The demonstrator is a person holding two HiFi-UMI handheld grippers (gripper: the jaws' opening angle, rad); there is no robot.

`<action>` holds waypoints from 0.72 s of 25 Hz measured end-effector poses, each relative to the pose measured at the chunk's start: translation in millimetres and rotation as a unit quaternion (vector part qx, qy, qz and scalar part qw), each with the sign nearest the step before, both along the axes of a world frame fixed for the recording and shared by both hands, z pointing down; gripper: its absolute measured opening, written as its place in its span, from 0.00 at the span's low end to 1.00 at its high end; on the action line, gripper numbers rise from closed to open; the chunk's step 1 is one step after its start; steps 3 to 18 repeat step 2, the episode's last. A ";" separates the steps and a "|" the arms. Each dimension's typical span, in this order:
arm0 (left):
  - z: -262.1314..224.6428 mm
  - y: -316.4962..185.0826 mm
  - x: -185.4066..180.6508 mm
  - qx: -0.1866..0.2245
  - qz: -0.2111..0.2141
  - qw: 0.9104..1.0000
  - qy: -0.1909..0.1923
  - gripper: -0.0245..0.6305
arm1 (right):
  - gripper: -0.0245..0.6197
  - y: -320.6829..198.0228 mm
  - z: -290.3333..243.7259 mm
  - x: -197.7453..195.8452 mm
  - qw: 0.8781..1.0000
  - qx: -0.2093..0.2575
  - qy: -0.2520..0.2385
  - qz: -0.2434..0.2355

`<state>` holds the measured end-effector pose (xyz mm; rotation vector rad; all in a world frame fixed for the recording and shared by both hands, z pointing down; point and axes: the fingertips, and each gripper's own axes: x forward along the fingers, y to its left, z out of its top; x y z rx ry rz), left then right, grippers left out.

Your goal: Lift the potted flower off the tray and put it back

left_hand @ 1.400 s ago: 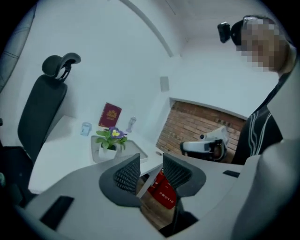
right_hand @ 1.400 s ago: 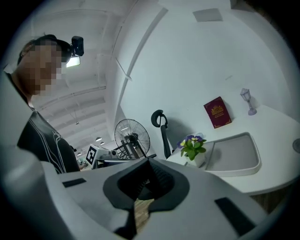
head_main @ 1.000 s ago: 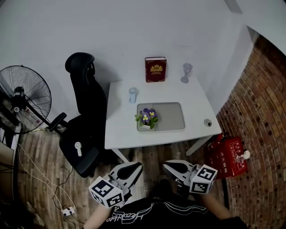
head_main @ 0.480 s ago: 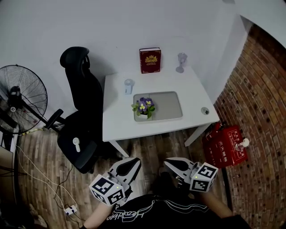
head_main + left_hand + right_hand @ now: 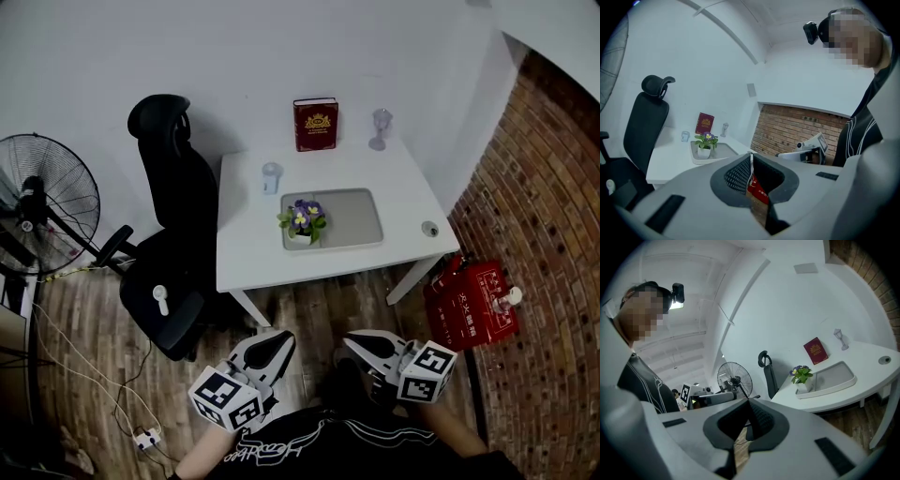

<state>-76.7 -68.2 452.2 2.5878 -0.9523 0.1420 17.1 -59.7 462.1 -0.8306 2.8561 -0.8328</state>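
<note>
A small potted flower point(image 5: 302, 221) with purple blooms in a white pot stands on the left end of a grey tray point(image 5: 352, 217) on the white table point(image 5: 249, 251). The potted flower point(image 5: 705, 142) shows far off in the left gripper view, and the potted flower point(image 5: 801, 376) likewise in the right gripper view. My left gripper point(image 5: 275, 344) and right gripper point(image 5: 361, 345) hang low in front of the person's body, well short of the table. Both are shut with nothing between their jaws.
A red book point(image 5: 315, 124) and a stemmed glass point(image 5: 379, 128) stand at the table's back edge. A small clear cup point(image 5: 271, 177) sits left of the tray, a round dark object point(image 5: 428, 229) at the right. A black office chair point(image 5: 167, 246), a floor fan point(image 5: 52, 211) and a red box point(image 5: 474, 308) flank the table.
The table and everything on it have shifted slightly up and left in the head view. Both grippers stay shut in nearly the same spot.
</note>
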 end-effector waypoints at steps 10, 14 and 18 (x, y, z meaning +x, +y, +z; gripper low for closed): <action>1.3 -0.6 -2.8 0.000 -0.003 1.000 -0.001 0.10 | 0.04 0.5 0.9 -1.4 1.000 0.000 0.000 0.000; 1.3 -0.6 -2.8 0.000 -0.003 1.000 -0.001 0.10 | 0.04 0.5 0.9 -1.4 1.000 0.000 0.000 0.000; 1.3 -0.6 -2.8 0.000 -0.003 1.000 -0.001 0.10 | 0.04 0.5 0.9 -1.4 1.000 0.000 0.000 0.000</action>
